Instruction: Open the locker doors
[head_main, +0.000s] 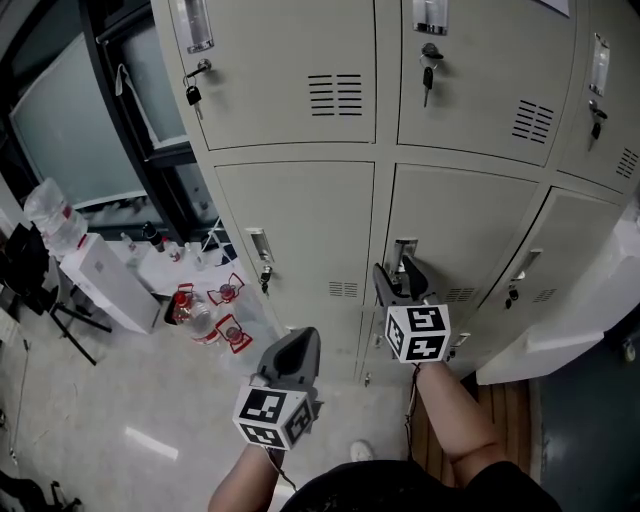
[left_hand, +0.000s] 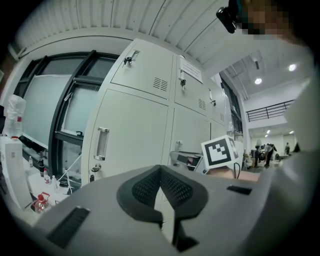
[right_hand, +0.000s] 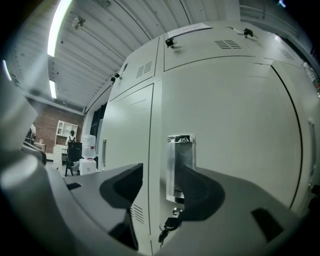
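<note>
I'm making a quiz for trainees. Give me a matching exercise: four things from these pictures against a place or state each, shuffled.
Things:
1 left gripper
2 right gripper
3 jug
4 top key

Places and states:
a on the white dispenser
b jaws apart in front of a handle
c hangs from an upper door
d jaws together, nothing between them

Pairs: 1-d, 2-b, 3-a, 4-c

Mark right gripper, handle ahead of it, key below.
right gripper (right_hand: 161, 181): right gripper view, midway between jaw tips.
handle (right_hand: 176, 150): right gripper view, upper metal face.
key (right_hand: 169, 226): right gripper view, dangling part.
</note>
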